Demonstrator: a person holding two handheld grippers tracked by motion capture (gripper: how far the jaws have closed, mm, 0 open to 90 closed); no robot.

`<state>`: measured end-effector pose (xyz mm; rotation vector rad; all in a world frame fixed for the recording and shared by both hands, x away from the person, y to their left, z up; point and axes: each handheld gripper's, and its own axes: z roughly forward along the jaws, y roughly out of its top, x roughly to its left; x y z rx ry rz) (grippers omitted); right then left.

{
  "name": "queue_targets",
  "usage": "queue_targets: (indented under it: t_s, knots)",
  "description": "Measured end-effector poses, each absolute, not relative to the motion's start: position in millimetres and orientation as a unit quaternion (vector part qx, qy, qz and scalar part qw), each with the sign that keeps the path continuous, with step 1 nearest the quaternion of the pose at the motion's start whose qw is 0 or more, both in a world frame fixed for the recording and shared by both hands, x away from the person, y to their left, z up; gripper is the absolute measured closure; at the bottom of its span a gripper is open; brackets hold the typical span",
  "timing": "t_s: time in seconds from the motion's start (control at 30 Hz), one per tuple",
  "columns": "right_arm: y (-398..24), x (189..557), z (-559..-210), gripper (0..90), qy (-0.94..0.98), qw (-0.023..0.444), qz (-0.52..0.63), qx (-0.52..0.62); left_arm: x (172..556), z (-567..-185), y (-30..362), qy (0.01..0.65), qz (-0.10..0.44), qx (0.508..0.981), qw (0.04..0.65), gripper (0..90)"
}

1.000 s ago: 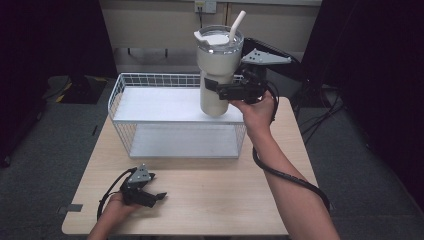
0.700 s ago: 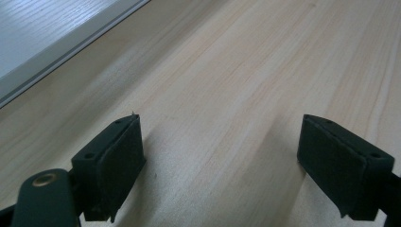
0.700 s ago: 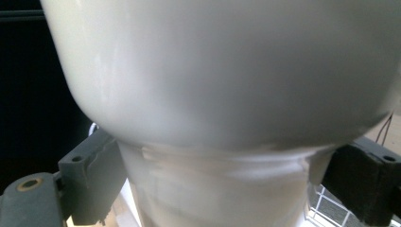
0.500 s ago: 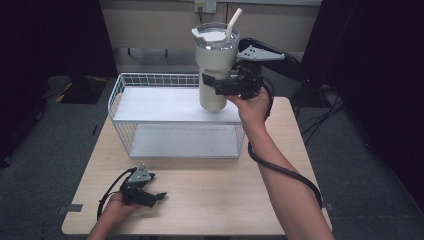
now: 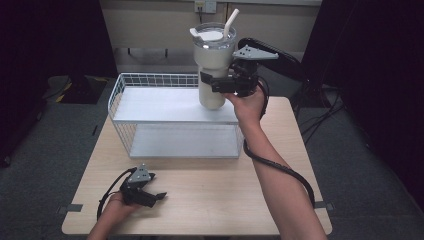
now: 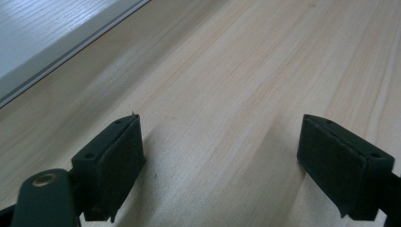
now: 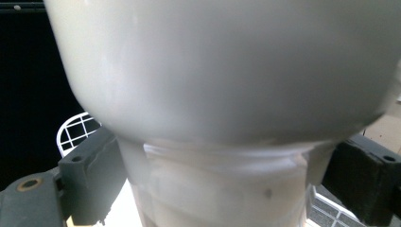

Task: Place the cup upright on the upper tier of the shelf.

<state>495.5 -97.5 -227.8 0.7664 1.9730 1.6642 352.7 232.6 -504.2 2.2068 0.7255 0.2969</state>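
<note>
Tumbler [image 5: 212, 65] lifted higher above wire basket [image 5: 150, 82], right gripper [image 5: 220, 85] clamped on its narrow base — left gripper [image 5: 150, 196] parted on wood.

Tumbler [image 5: 213, 65]: cream-white body, clear lid with a white centre, white straw [image 5: 230, 22]. Wire basket [image 5: 150, 80]: white, with a square grid pattern on its walls and plain white shelves. Table [image 5: 210, 195]: pale wood with a fine lengthwise grain. Right gripper [image 5: 212, 84] and left gripper [image 5: 155, 196]: black jaws, each topped by a grey plate. Cable [image 5: 280, 170]: black. Floor [image 5: 50, 165]: dark grey.
</note>
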Motion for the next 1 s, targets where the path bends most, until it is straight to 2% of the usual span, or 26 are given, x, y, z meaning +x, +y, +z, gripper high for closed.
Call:
queue_targets:
  t_s: [0.4,1.0]
  knots:
    - [-93.2,504.0,-237.0,9.6,0.717,0.231,0.592,0.286,352.8,-504.2,232.5,0.285,0.117,0.868,0.39,14.8]
    - [-90.4,514.8,-260.6,9.6,0.714,0.22,0.588,0.31,352.4,-504.2,232.3,0.285,0.118,0.868,0.388,14.8]
